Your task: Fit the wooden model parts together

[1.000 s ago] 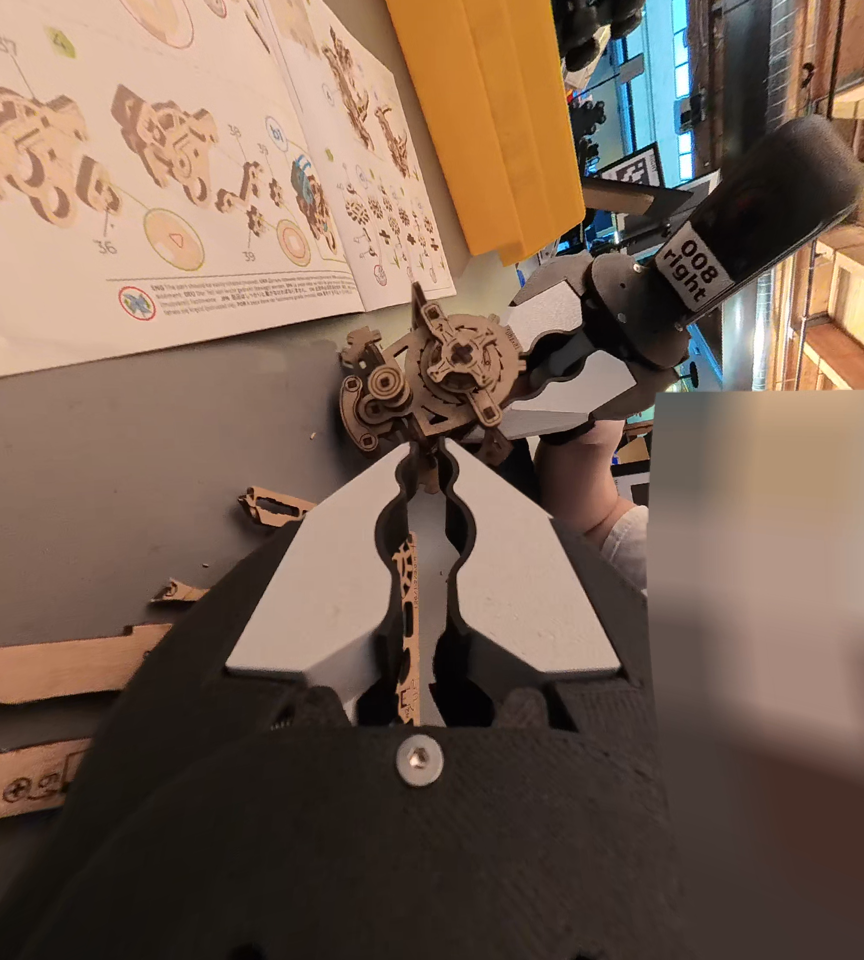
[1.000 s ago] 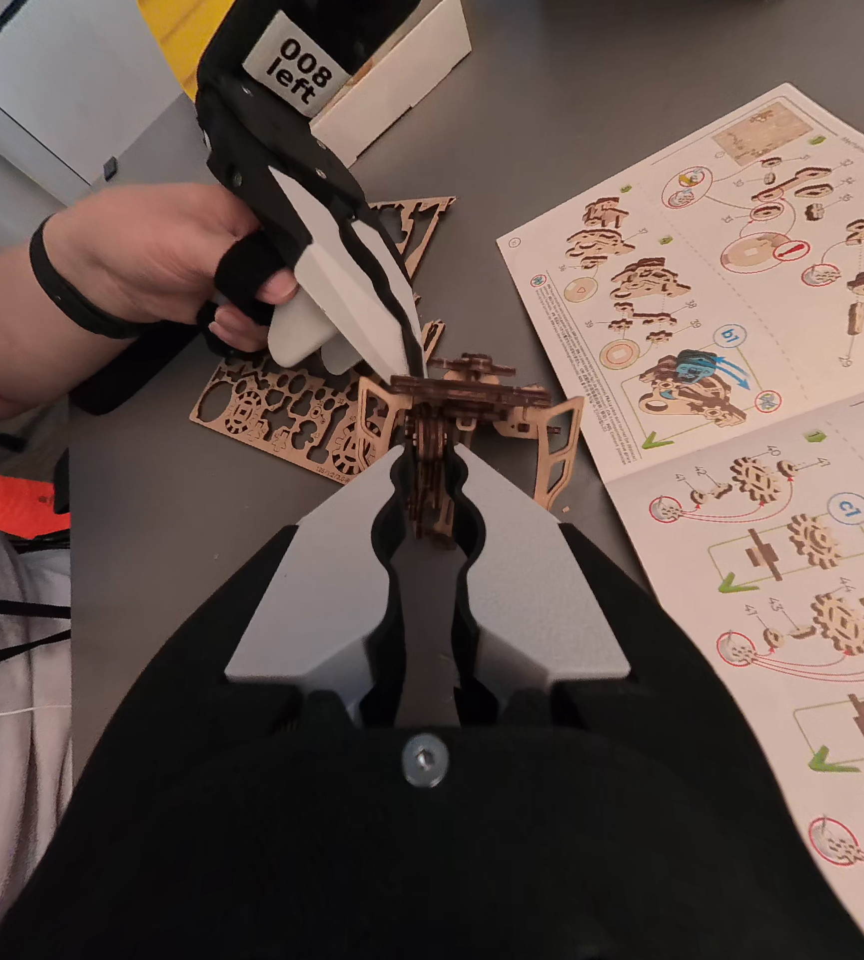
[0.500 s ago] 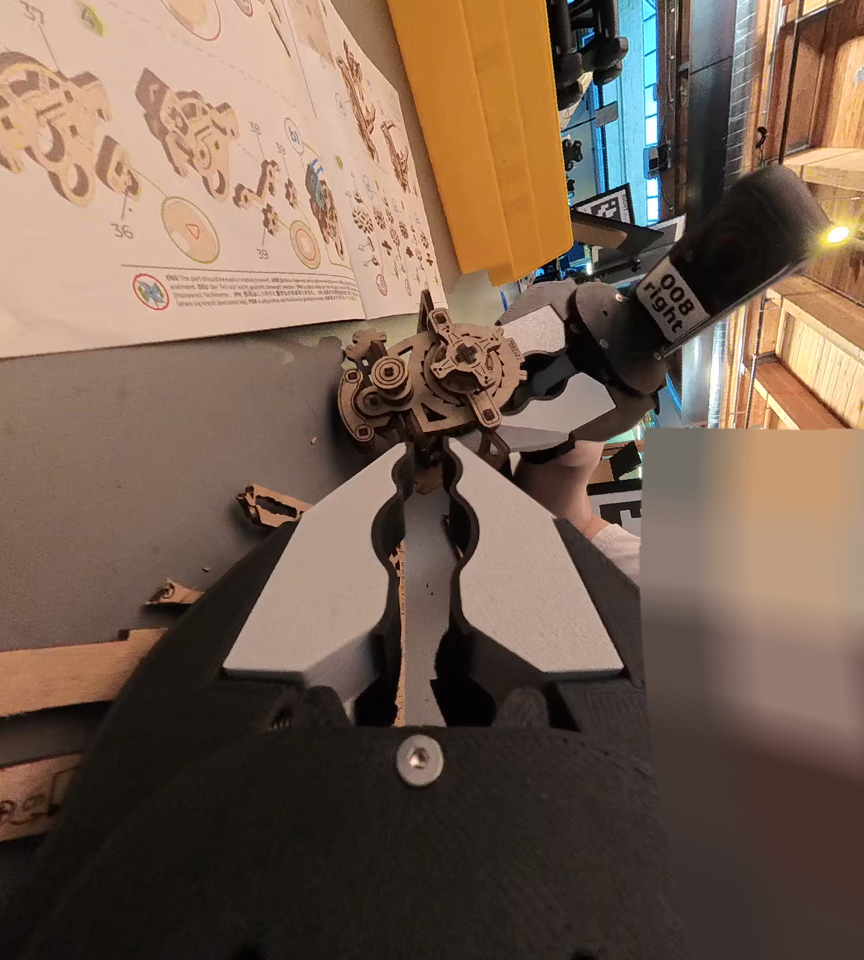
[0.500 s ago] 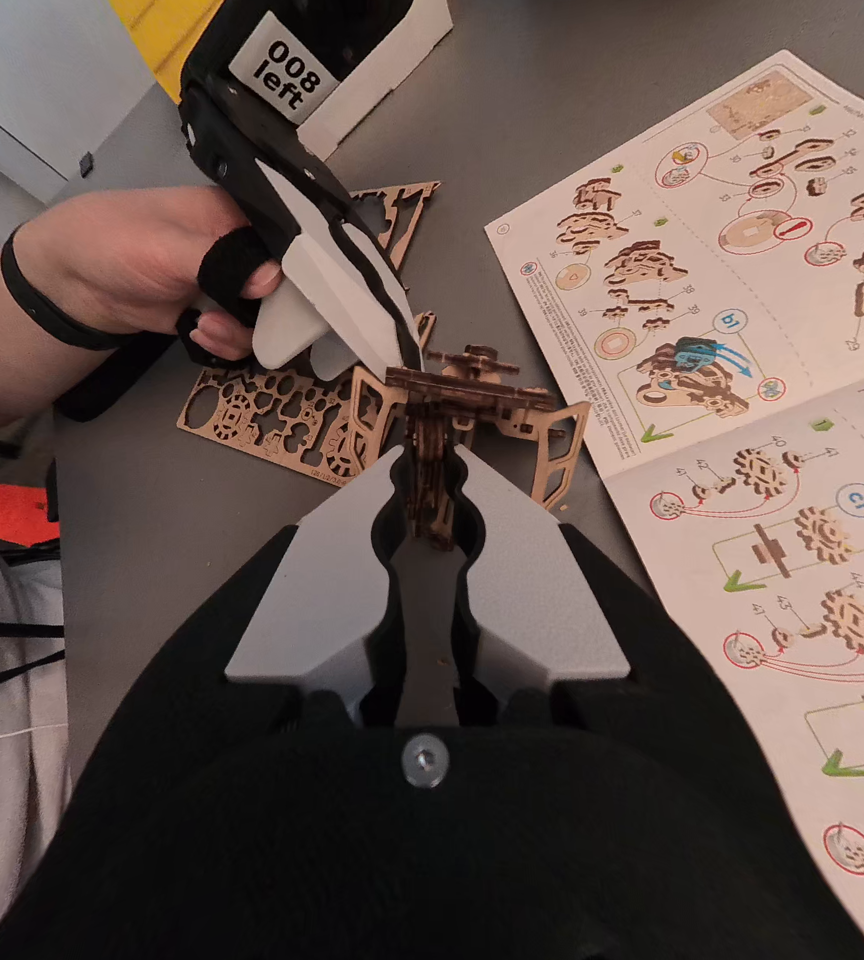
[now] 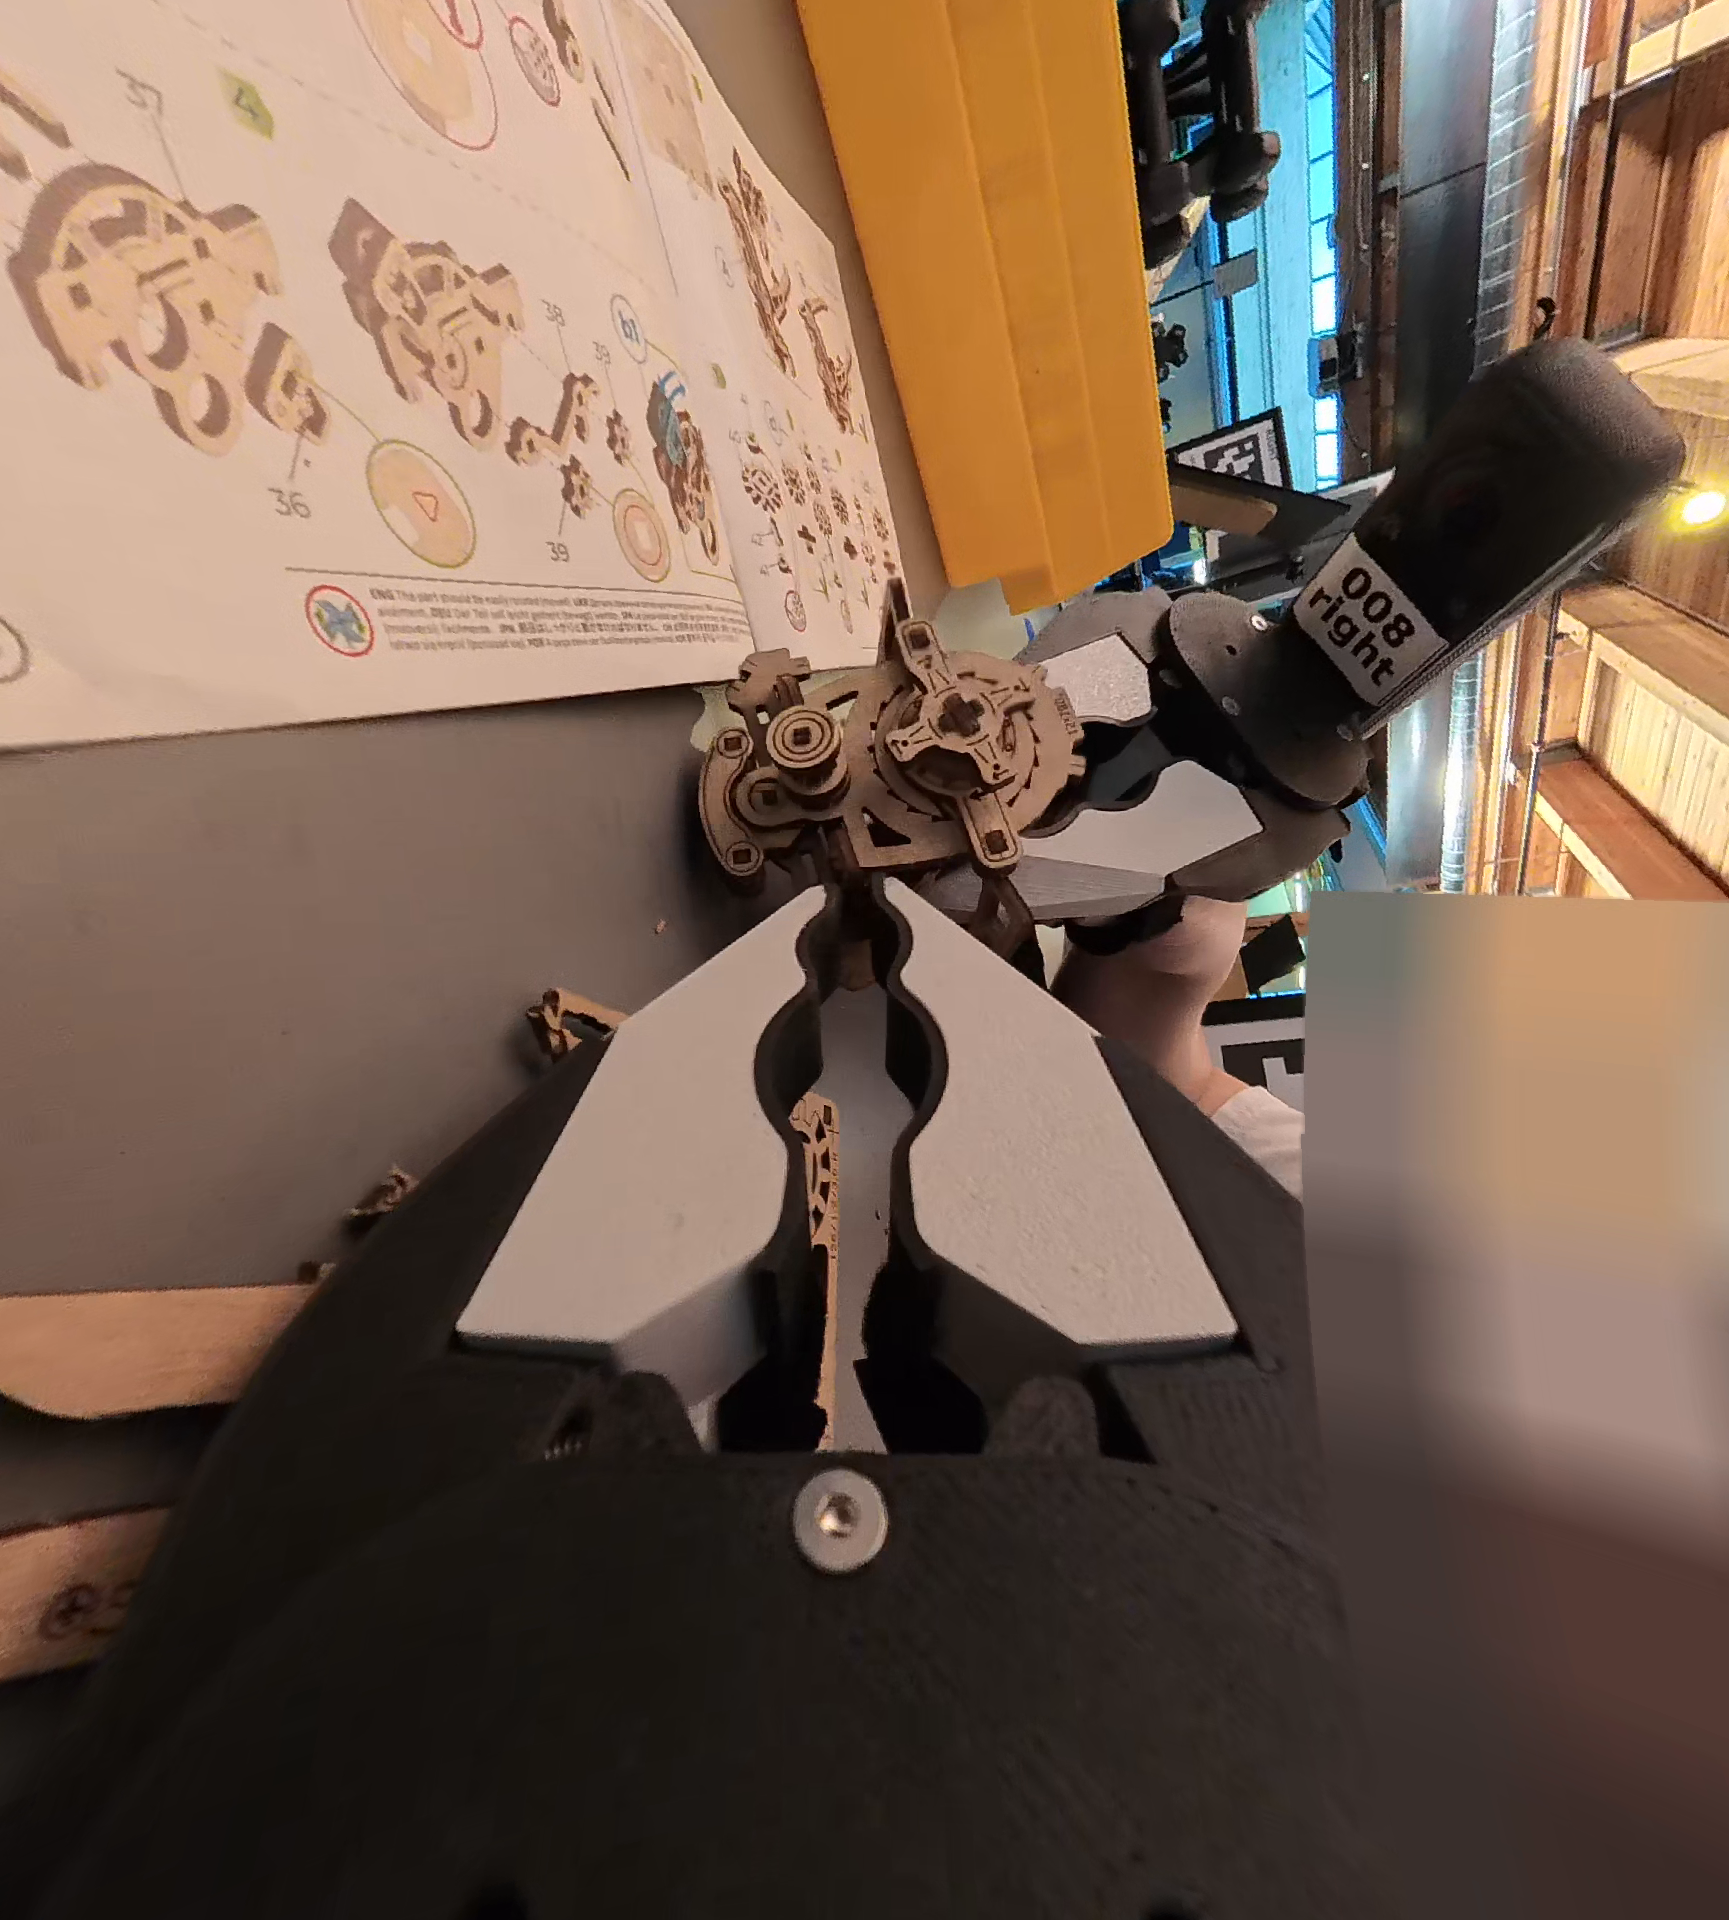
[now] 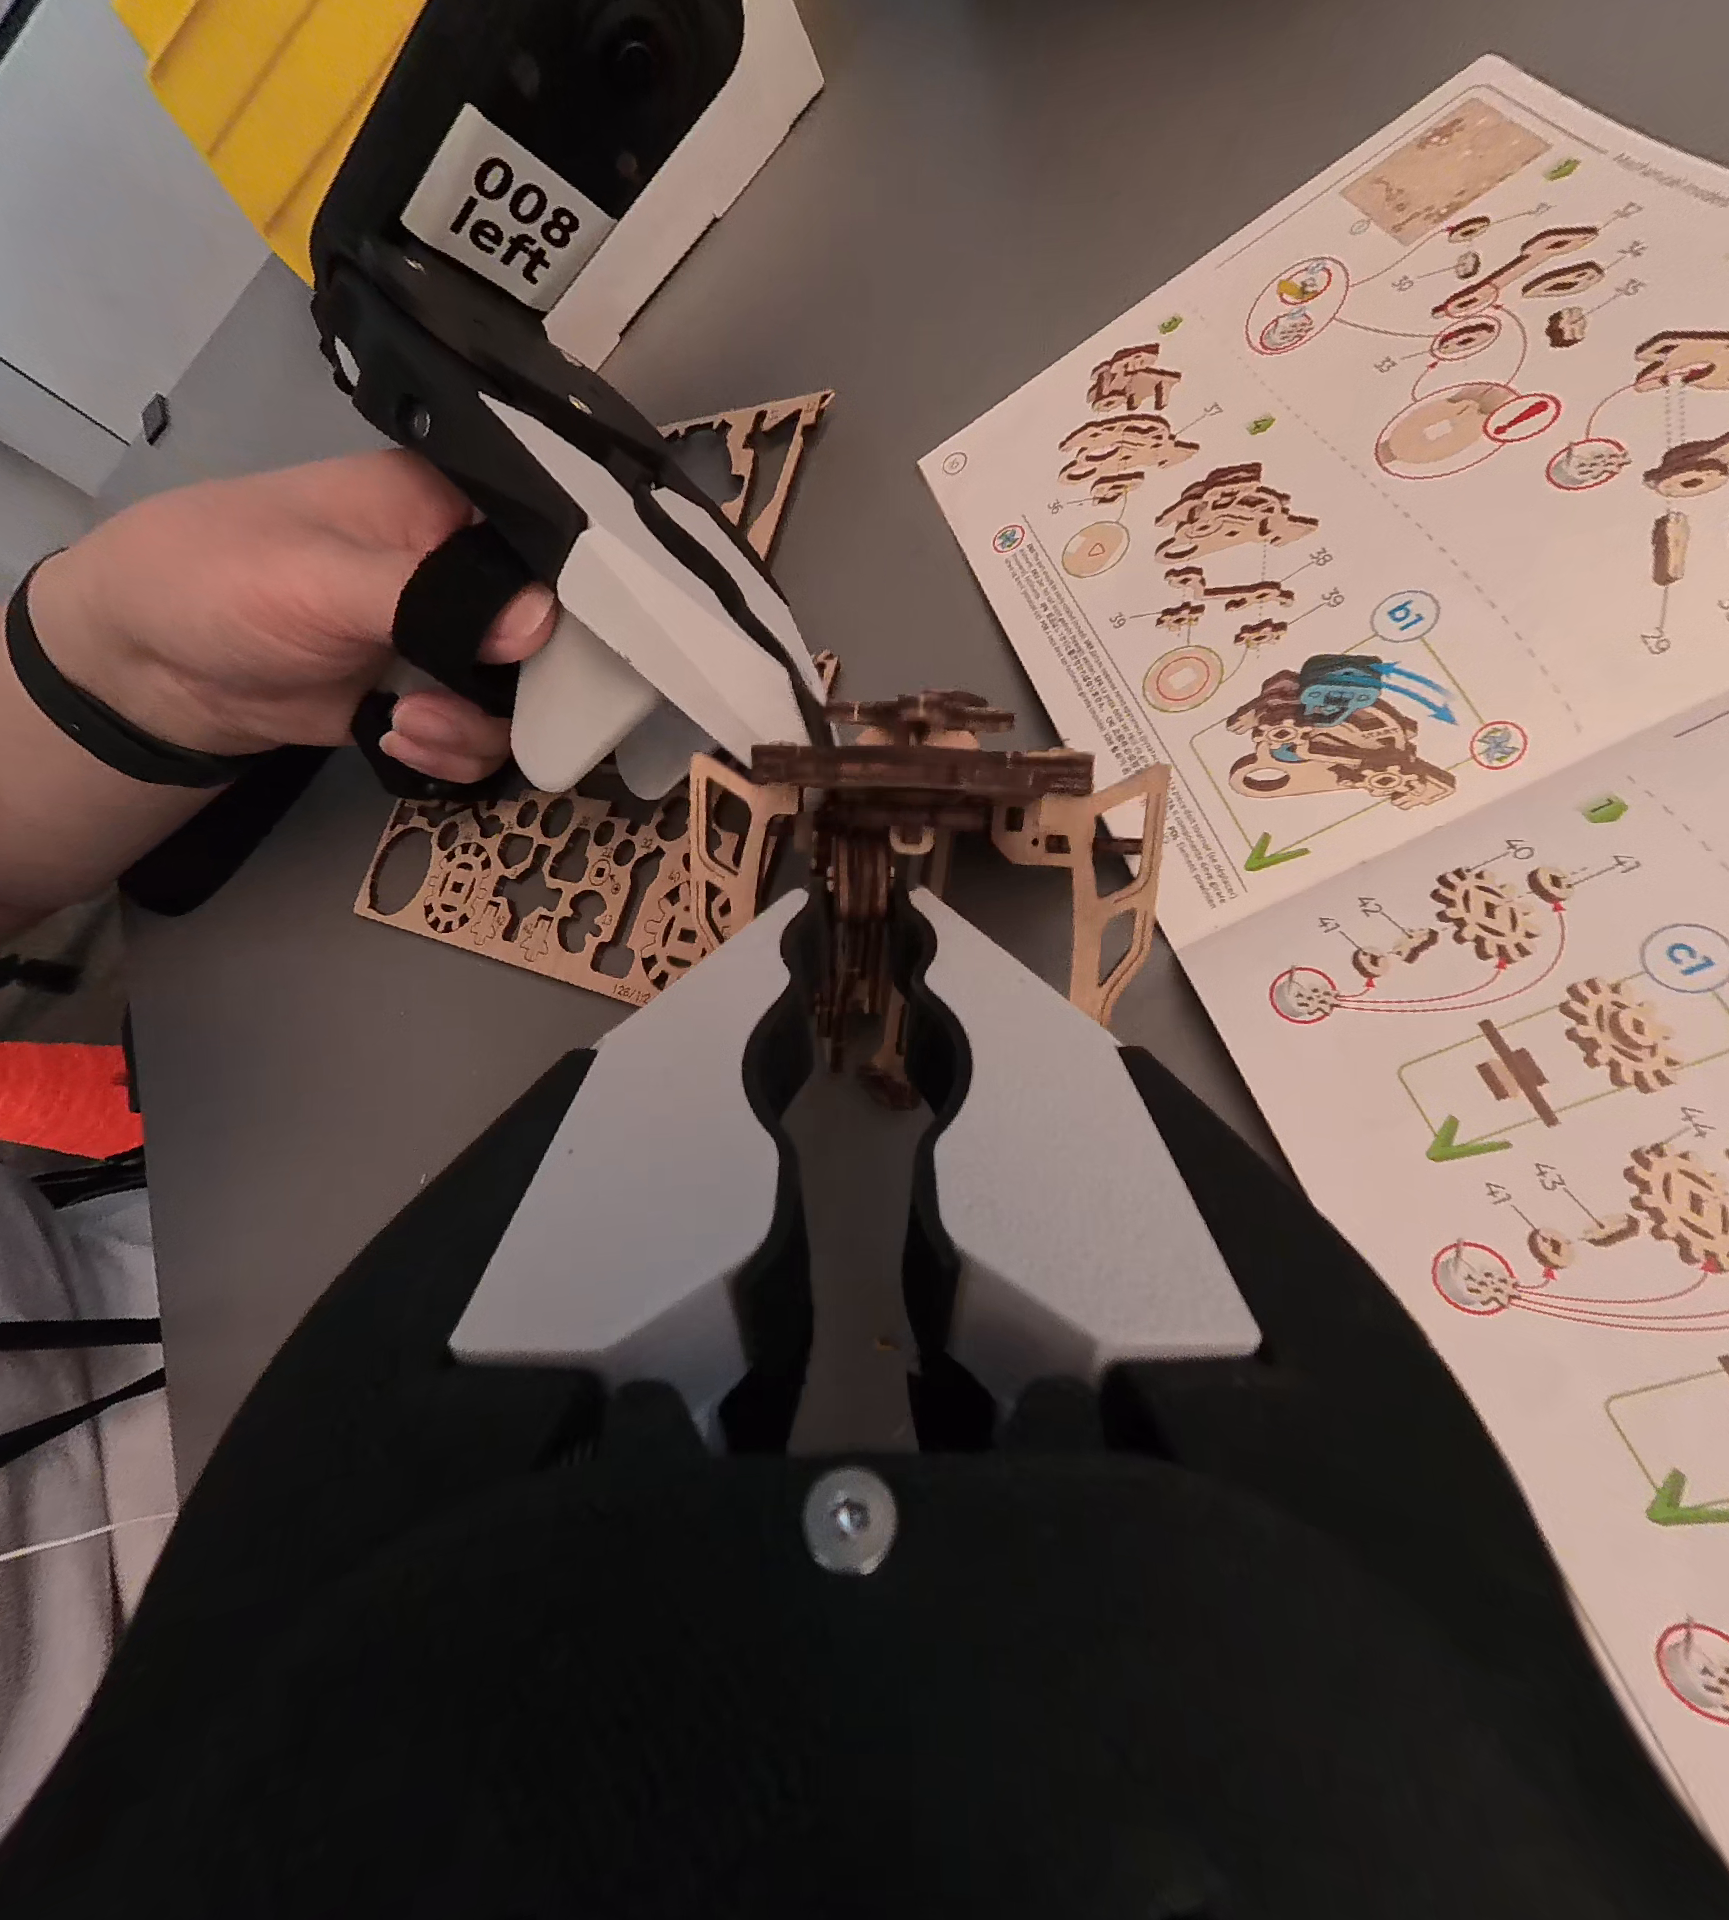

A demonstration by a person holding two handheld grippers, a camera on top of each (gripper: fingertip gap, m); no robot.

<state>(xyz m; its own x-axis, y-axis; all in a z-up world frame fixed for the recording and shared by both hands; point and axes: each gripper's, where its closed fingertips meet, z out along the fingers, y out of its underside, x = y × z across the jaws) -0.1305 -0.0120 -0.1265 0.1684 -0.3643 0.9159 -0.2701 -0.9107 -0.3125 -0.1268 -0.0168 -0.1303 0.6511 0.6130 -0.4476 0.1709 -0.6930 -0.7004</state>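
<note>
Grey tabletop with the instruction booklet spread open, a punched-out plywood sheet lying flat, and a yellow bin behind. Both grippers meet mid-air over it: right gripper clamped on the wooden gear model, left gripper pinching its lower edge, a hand squeezing the trigger.

Dark brown, laser-burnt model with paler tan side frames. Both grippers – left, right – have pale grey fingers, black liners and matte black bodies. Left of the right gripper lies a light tan sheet of cut-outs on the flat grey table. To its right, a white booklet – tan drawings, red circles, green arrows, blue marks. Beyond the left gripper, a bright yellow bin.
</note>
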